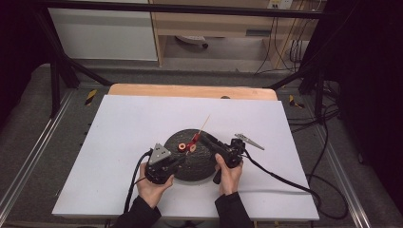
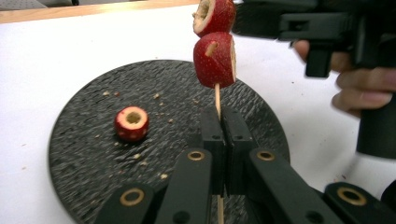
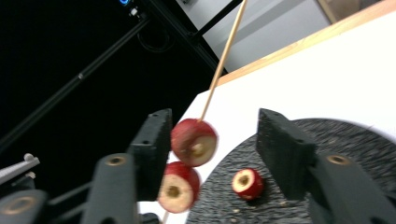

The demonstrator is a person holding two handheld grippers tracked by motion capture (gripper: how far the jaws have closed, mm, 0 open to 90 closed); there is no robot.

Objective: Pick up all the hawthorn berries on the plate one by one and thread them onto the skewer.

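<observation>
Here, mid-frame, the left gripper [image 2: 223, 140] clamps a skewer [image 2: 217, 100] bearing two fruits [image 2: 215, 59]; the right gripper [image 3: 212, 144] gapes around them, so they may slide off.

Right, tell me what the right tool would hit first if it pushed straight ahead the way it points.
Probably the upper red fruit piece on the wooden skewer: it sits between the right tool's open jaws, just ahead. Beyond lies the black round plate, though depth is uncertain.
</observation>
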